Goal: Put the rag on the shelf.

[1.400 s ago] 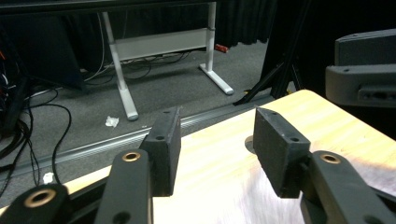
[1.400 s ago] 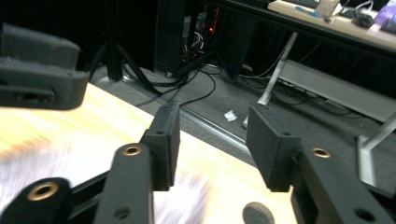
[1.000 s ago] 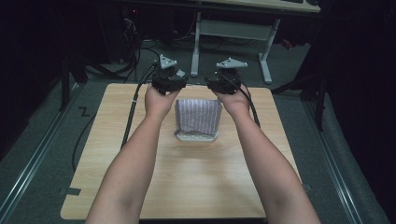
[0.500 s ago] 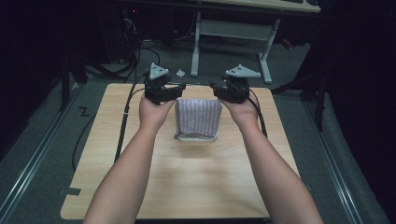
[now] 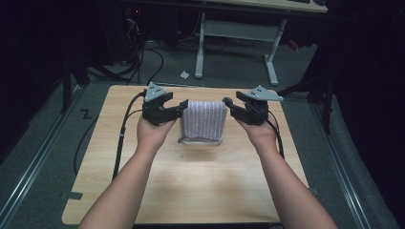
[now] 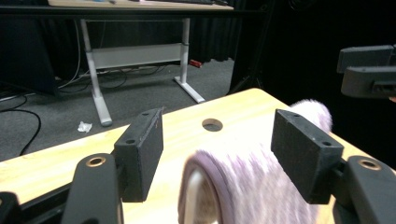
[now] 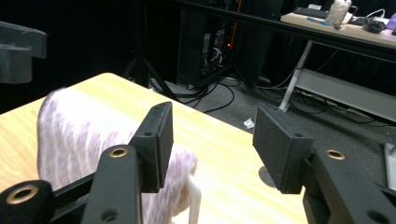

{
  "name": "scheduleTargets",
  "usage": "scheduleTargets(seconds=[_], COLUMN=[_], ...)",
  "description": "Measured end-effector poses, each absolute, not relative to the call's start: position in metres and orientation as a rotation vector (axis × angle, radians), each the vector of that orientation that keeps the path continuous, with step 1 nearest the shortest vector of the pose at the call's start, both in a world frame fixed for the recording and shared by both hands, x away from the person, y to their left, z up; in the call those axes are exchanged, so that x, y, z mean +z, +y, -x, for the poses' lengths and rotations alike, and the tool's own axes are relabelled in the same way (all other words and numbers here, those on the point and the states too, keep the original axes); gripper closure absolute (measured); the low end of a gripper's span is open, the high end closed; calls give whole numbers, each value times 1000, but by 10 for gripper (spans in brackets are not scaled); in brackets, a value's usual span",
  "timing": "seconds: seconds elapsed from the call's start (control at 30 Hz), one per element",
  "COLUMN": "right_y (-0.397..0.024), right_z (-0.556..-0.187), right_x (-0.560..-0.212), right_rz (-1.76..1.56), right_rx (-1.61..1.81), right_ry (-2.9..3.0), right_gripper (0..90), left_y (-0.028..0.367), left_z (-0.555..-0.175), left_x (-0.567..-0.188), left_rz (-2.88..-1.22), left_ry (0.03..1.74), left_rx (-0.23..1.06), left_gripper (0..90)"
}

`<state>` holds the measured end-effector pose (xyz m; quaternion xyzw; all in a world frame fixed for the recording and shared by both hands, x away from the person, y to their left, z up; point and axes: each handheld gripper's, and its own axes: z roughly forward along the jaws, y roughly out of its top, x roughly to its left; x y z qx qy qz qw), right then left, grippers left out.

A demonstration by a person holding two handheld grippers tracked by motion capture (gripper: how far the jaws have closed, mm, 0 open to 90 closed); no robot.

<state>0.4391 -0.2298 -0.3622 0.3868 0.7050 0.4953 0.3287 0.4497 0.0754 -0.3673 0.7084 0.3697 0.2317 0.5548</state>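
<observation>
The left gripper sits at the left end of a grey-and-white striped towel, its 2 jaws spread wide; in the left gripper view the pads stand well apart with the towel's rolled edge rising in the gap and touching neither pad clearly. The right gripper faces it from the right end of the towel, also with jaws parted; in the right gripper view the cloth lies to the left of and behind the left pad, and the gap between the pads holds only table and floor. The towel is draped over a small white rack (a white upright of it shows in both gripper views) near the middle of the far half of the wooden table. Each hand grips its tool from the near side, the other hand mirroring it. A white scrap lies on the floor beyond the table.
</observation>
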Motion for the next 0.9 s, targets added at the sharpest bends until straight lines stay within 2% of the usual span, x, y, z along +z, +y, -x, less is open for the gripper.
scheduleTargets(seconds=[0.3,0.7,0.9], right_y=[-242,-248,-246], right_z=[-413,-390,-381], right_x=[-373,-380,-396], right_rz=[-984,-954,-958], right_rx=[1263,1266,1237], right_ry=[1855,1861,1917], right_gripper=[460,461,454], left_y=[87,91,90], left_z=[-421,-403,-397], left_x=[-384,-405,-428], left_rz=[-1692,-1725,-1786], left_ry=[854,852,844], left_rx=[551,527,499], left_gripper=[335,317,299])
